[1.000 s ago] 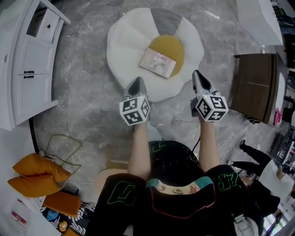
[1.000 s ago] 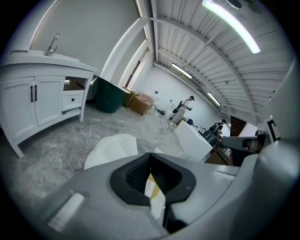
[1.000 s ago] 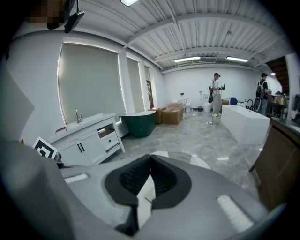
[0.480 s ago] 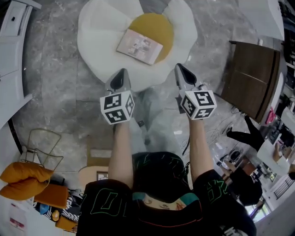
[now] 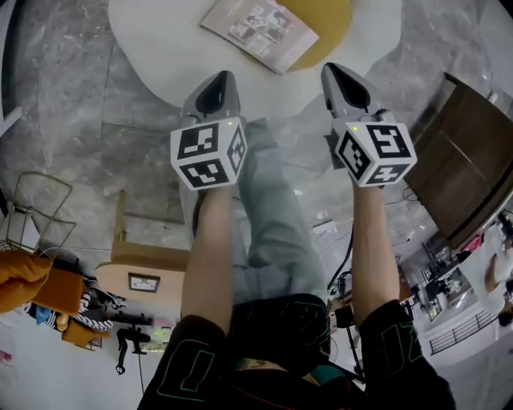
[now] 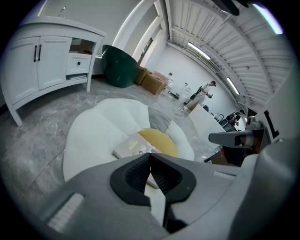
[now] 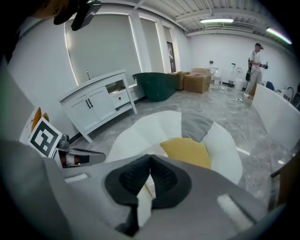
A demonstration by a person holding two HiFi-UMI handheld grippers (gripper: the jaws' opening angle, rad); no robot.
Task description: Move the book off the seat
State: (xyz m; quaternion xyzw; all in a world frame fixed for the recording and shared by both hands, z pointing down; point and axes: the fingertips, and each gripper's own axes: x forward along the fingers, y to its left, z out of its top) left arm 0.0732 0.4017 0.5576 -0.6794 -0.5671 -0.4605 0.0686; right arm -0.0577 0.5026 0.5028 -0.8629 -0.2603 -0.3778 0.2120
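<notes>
The book (image 5: 260, 28) lies flat on the seat (image 5: 160, 56), a low white petal-shaped cushion on the marble floor (image 5: 96, 144). One end of the book overlaps the yellow centre pad (image 5: 329, 20). Both grippers hover short of it, over the seat's near edge, the left gripper (image 5: 220, 80) and the right gripper (image 5: 335, 74) side by side and well apart. Each has its jaws pressed together with nothing between them, so neither is ready to take hold.

The first risk lies there. If the jaws come down shut, they will only shove the book across the soft cushion, perhaps off the far side, rather than lift it.

The second is the grip itself. A thin book lying flat on a yielding surface offers little edge to get a jaw under. A shallow bite would likely catch just the cover, and the book would fan open, sag or slip free in mid-carry. A deeper bite could pinch the seat's fabric along with the book and drag the cushion.

In the right gripper view the book is mostly hidden behind the jaws, so how well that side lines up with it is hard to say. The left gripper view shows the book just past the jaw tips.
</notes>
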